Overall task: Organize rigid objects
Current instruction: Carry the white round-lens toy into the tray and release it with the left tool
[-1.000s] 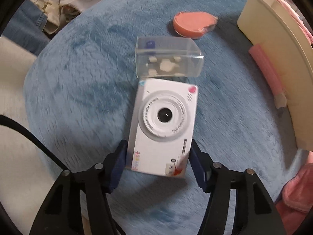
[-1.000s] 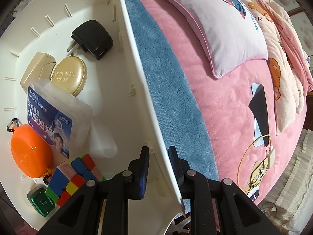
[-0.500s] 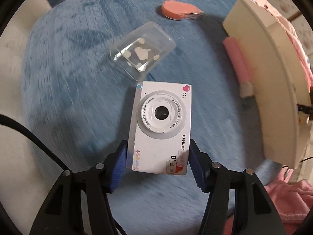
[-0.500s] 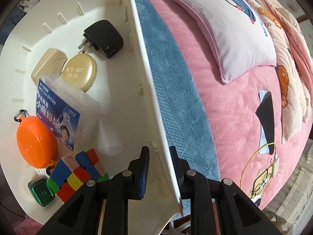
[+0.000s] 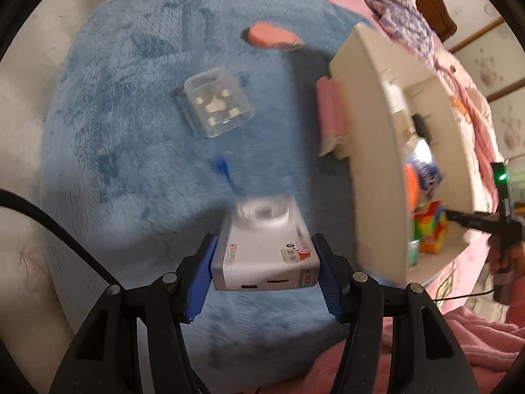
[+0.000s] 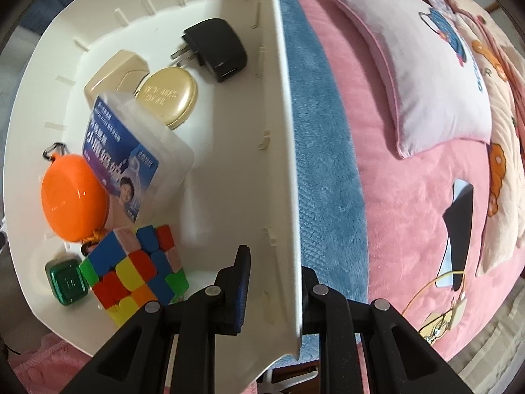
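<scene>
My left gripper (image 5: 265,262) is shut on a white toy camera (image 5: 262,229), held by its sides above the blue blanket (image 5: 131,131); its lens faces away and its blue strap (image 5: 224,170) dangles. A clear plastic box (image 5: 218,106), a salmon round case (image 5: 272,36) and a pink tube (image 5: 329,111) lie on the blanket. The white bin (image 5: 377,151) stands to the right. My right gripper (image 6: 274,282) is shut on the bin's side wall (image 6: 282,164), one pad inside and one outside.
Inside the bin lie a black charger (image 6: 216,49), gold compact (image 6: 167,95), beige box (image 6: 115,72), floss-pick box (image 6: 131,161), orange round case (image 6: 73,200), puzzle cube (image 6: 137,269) and green block (image 6: 67,282). A pillow (image 6: 420,75) rests on the pink bedding.
The left gripper has lifted the camera off the blanket and swung it right, toward the bin, tipping it lens-away. The right gripper keeps its hold on the wall, rolled slightly.
</scene>
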### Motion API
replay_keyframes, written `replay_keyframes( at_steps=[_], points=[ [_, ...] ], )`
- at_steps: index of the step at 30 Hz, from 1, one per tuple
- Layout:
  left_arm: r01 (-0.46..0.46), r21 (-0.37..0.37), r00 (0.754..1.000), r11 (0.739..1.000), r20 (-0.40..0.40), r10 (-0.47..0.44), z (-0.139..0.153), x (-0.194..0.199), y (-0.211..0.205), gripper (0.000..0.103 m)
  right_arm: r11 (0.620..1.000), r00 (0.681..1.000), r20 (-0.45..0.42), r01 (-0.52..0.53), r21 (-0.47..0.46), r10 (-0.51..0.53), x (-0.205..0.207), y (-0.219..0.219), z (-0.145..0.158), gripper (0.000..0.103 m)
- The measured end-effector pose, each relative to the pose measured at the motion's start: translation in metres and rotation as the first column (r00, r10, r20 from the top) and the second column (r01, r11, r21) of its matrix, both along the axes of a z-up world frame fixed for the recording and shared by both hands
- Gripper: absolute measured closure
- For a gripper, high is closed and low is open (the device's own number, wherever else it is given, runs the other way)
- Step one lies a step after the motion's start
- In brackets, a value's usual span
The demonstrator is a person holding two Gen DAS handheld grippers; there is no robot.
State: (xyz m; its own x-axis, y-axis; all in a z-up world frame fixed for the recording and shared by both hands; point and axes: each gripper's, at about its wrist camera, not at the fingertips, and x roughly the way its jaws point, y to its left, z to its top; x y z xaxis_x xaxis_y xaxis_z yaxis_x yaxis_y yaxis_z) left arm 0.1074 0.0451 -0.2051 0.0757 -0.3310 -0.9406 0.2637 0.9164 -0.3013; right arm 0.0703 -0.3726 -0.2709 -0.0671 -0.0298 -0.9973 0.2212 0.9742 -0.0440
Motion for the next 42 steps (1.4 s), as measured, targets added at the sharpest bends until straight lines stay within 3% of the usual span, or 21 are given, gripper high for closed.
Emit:
replay_keyframes(
  at_steps=[4,13,23,28,33,42],
  points=[
    [-0.01,-0.023,0.999,1.0,0.037,0.011,0.02,-0.018,-0.018,0.043,0.999,0.999,0.0,-0.036,0.019,0.036,-0.001,0.001,0.002,0.082],
    [-0.049,-0.049,0.991,0.998,0.123,0.055,0.069,-0.018,-0.063,0.043,0.99,0.992,0.014,-0.124,0.06,0.123,-0.008,0.003,0.008,0.084],
    [-0.031,-0.095,0.979,0.995,0.199,0.05,0.113,-0.023,-0.115,0.043,0.974,0.975,0.087,-0.213,0.079,0.206,-0.016,-0.003,0.017,0.088],
    [-0.029,-0.052,0.98,0.998,0.193,0.039,0.108,-0.025,-0.15,0.043,0.975,0.97,0.14,-0.21,0.073,0.198,-0.019,-0.011,0.023,0.095],
    [-0.026,-0.033,0.986,0.999,0.165,0.031,0.095,-0.028,-0.184,0.043,0.966,0.961,0.163,-0.24,0.093,0.223,-0.02,-0.015,0.023,0.095],
    [0.028,0.021,0.982,0.999,0.184,-0.031,0.083,-0.03,-0.242,0.043,0.95,0.946,0.171,-0.295,0.101,0.276,-0.02,-0.01,0.025,0.094]
  ],
)
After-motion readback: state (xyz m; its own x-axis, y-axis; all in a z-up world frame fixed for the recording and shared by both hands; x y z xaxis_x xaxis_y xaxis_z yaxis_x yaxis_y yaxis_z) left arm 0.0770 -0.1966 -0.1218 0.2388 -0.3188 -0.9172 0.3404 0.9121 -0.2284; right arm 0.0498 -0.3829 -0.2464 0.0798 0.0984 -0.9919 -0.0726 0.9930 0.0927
